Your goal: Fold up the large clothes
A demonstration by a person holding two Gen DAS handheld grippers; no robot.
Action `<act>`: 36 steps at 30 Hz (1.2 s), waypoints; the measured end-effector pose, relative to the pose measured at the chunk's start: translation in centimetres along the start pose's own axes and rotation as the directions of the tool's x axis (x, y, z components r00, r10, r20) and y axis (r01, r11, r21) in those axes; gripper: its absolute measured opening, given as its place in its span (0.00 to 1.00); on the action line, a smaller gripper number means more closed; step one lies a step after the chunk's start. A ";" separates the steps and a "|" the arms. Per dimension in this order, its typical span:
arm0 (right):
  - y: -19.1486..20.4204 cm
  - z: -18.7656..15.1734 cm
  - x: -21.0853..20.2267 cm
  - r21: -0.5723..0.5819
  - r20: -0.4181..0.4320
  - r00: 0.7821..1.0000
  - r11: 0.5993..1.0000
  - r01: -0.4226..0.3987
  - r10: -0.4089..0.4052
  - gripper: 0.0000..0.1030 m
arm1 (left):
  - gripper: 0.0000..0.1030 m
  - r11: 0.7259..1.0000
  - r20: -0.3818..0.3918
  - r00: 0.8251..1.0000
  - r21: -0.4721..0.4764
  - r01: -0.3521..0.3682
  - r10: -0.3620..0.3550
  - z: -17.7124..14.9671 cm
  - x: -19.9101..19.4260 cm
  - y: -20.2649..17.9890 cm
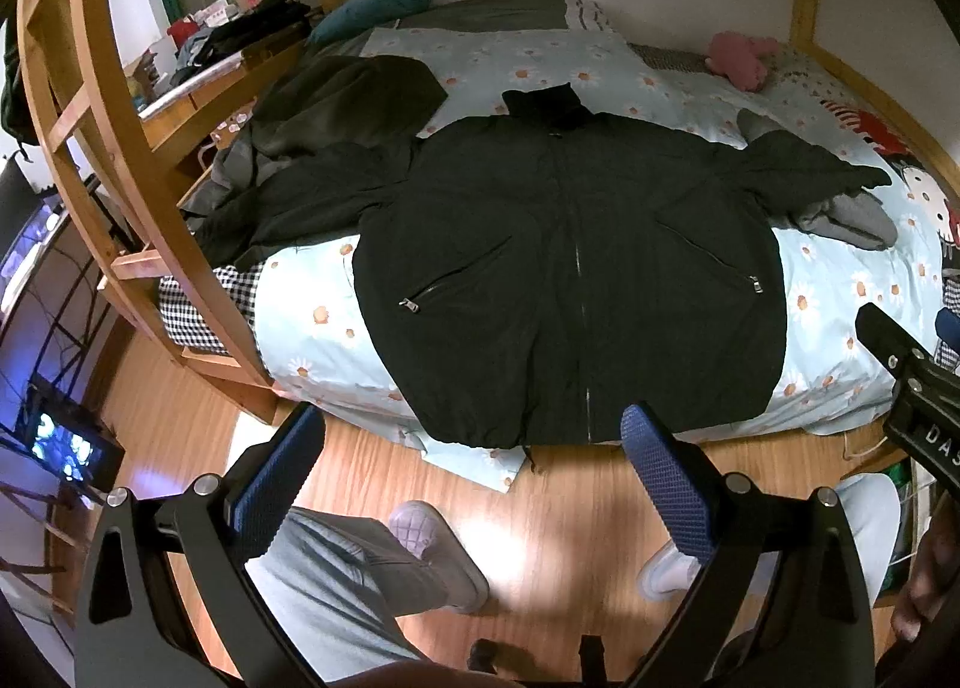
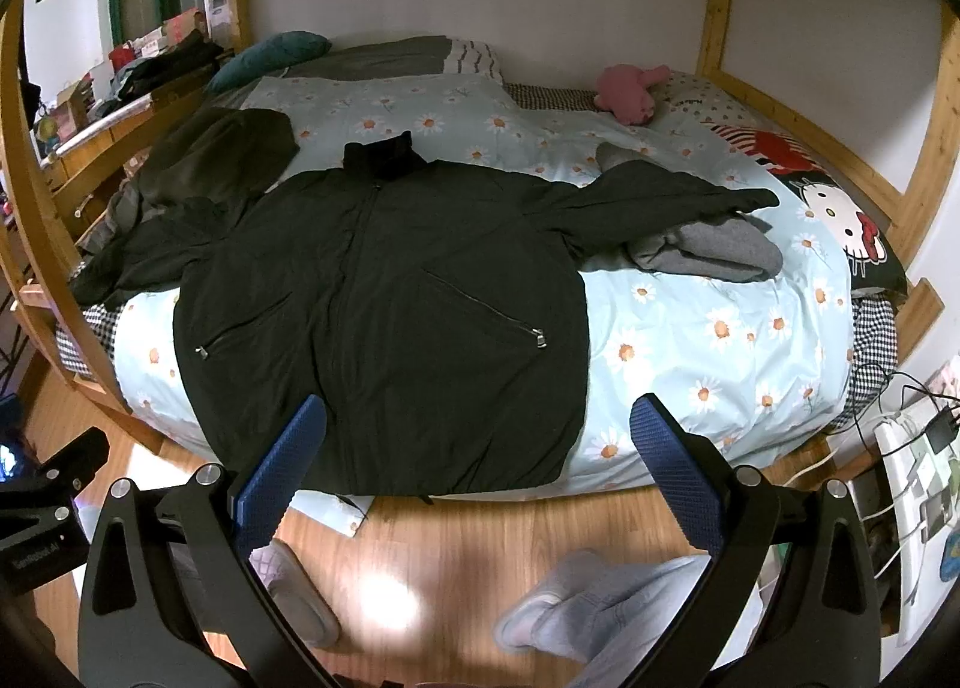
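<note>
A large black zip jacket (image 1: 570, 274) lies spread flat, front up, on the bed, sleeves out to both sides and hem at the bed's near edge; it also shows in the right wrist view (image 2: 384, 328). My left gripper (image 1: 474, 442) is open and empty, held above the floor just short of the hem. My right gripper (image 2: 480, 436) is open and empty, near the hem's right part. The right gripper's body shows at the right edge of the left wrist view (image 1: 912, 382).
The bed has a daisy-print sheet (image 2: 708, 328) inside a wooden bunk frame (image 1: 120, 165). An olive garment (image 1: 342, 105) lies at the back left, a grey garment (image 2: 714, 250) under the right sleeve, a pink plush (image 2: 630, 93) at the back. The person's feet (image 1: 438, 556) stand on the wooden floor.
</note>
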State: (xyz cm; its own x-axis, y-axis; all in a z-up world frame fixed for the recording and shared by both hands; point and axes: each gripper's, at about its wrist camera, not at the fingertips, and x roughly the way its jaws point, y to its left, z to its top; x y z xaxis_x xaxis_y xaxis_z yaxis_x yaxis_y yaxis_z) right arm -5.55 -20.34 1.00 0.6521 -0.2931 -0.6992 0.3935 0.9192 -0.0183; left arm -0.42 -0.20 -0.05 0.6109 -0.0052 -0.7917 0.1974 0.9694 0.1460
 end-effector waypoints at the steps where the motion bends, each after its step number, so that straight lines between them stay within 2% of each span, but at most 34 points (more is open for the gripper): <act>1: 0.0 -0.1 -0.1 0.002 0.001 1.000 1.000 0.001 -0.001 0.97 | 0.94 1.000 0.000 1.000 -0.001 -0.001 0.001 0.0 0.0 0.0; 36: -0.2 -0.2 -0.1 0.018 -0.006 1.000 1.000 0.008 -0.007 0.97 | 0.94 1.000 -0.012 1.000 0.016 0.002 -0.002 -0.6 0.0 0.3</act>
State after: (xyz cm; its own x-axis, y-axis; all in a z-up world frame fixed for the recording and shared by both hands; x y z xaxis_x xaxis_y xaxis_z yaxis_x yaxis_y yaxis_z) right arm -5.79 -20.43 0.91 0.6449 -0.2982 -0.7037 0.4100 0.9120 -0.0107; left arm -0.79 0.23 -0.35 0.6010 -0.0042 -0.7992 0.2113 0.9652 0.1539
